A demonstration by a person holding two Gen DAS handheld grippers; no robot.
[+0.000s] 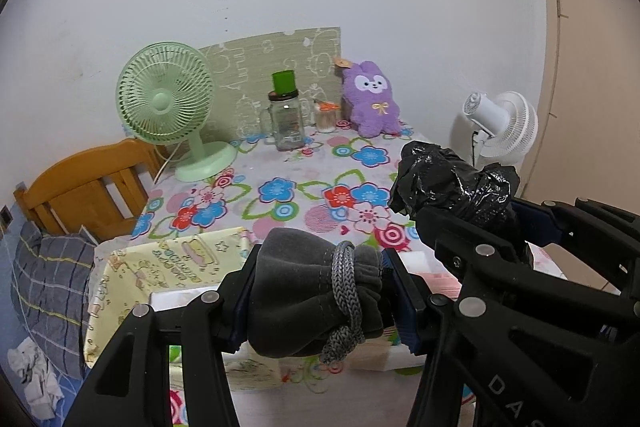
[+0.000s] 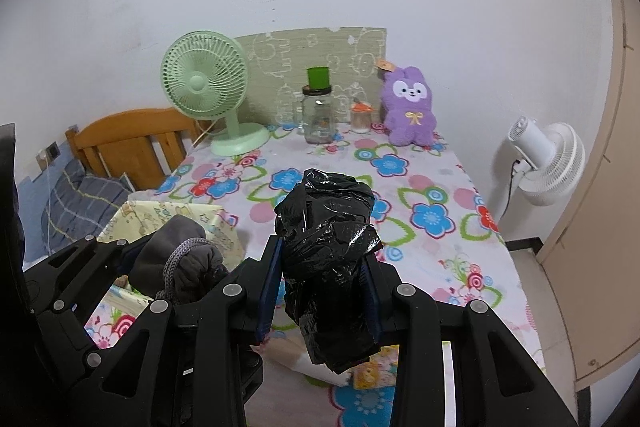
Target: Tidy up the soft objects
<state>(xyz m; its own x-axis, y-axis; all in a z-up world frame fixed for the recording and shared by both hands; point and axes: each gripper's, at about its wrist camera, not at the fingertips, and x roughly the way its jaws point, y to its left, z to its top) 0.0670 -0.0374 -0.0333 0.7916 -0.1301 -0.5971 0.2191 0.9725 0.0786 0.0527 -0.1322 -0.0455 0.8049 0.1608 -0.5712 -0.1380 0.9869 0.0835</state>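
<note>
Holding two soft bundles above the near edge of the flowered tabletop (image 2: 432,187).
Left gripper (image 1: 320,291) pinched a grey drawstring pouch (image 1: 308,291); right gripper (image 2: 320,287) pinched a crumpled black plastic bag (image 2: 328,247), its long axis upright, with the yellow fabric bin (image 1: 132,275) nearer the left.

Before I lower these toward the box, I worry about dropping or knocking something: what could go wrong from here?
1. The left hand-held gripper pinches the grey pouch, whose cord hangs loose and may catch on the box rim.
2. The right hand-held gripper holds the black bag; the slick plastic could slip out.
3. The two grippers sit close together and could collide.
</note>
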